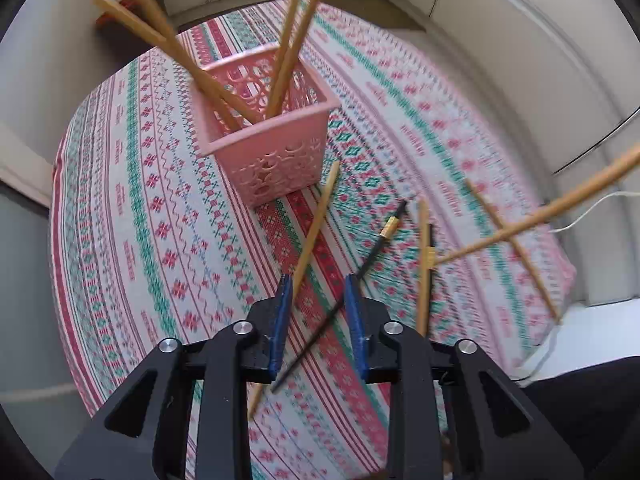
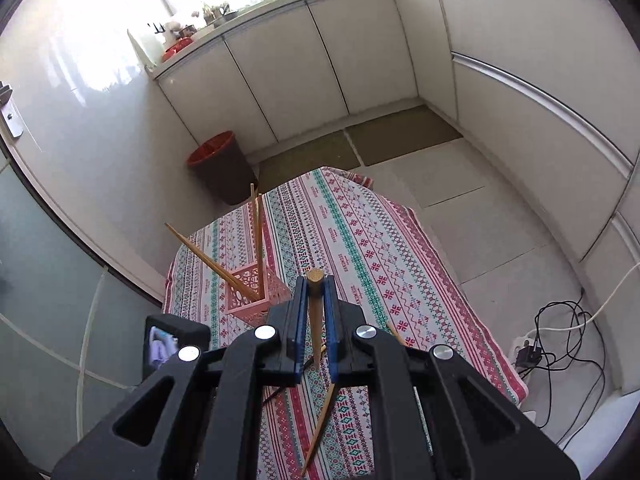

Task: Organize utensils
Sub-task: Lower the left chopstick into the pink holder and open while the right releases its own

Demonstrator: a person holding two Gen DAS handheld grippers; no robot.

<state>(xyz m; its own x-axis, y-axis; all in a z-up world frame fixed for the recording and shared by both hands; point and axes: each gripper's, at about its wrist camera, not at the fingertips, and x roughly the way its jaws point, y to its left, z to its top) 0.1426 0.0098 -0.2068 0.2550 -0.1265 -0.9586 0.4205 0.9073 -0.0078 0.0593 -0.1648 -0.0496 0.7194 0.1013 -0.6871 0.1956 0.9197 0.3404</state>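
Observation:
A pink perforated basket [image 1: 272, 140] stands on the patterned tablecloth [image 1: 132, 208] and holds several wooden chopsticks [image 1: 288, 40]. My left gripper [image 1: 319, 286] is open and empty, low over a loose wooden chopstick [image 1: 316, 228] and a black chopstick with a gold band [image 1: 380, 236]. More chopsticks [image 1: 422, 264] lie to the right. My right gripper [image 2: 315, 280] is shut on a wooden chopstick [image 2: 316, 316], held above the table right of the basket [image 2: 256, 292]. That held chopstick also shows in the left wrist view [image 1: 540, 216].
A dark bin with a red rim [image 2: 220, 168] stands on the floor beyond the table. White cabinets [image 2: 320, 60] line the walls. Cables and a power strip [image 2: 536, 352] lie on the floor at the right. The table edge [image 2: 516, 384] drops off right.

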